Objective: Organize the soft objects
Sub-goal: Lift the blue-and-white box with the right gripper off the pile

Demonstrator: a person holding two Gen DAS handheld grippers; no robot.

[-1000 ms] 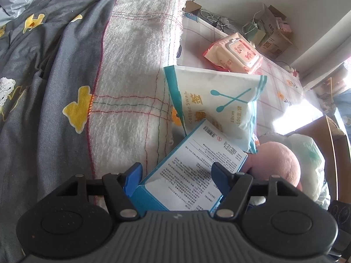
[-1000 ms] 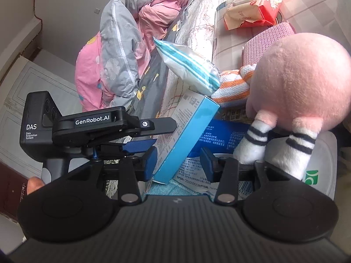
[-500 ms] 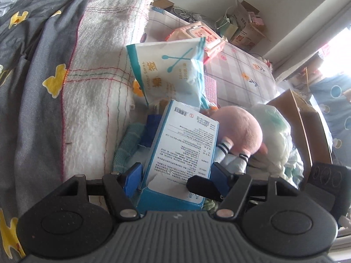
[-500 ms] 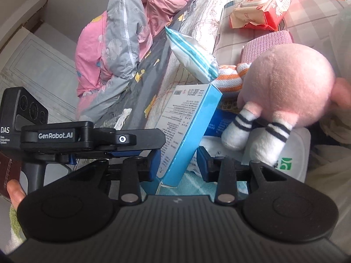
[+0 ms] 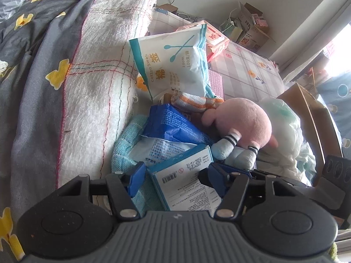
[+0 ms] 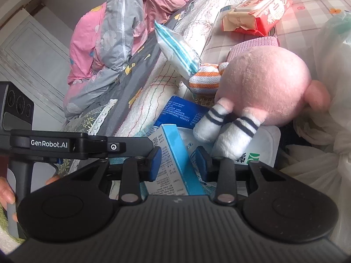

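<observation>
A white and light-blue printed box lies between the fingers of my left gripper, whose jaws stand wide with gaps beside the box. The same box stands between the fingers of my right gripper, which close on its narrow sides. A pink plush toy with striped socks lies just beyond, also in the right wrist view. A cotton swab bag leans behind it.
A dark blue pack, a teal cloth and a striped orange cloth lie in the pile. A red wipes pack sits on the checked sheet. A white blanket rises left; a white plastic bag and cardboard box lie right.
The box has tipped down and drawn closer to both grippers, lying lower between the fingers. The dark blue pack and teal cloth under it have come into view.
</observation>
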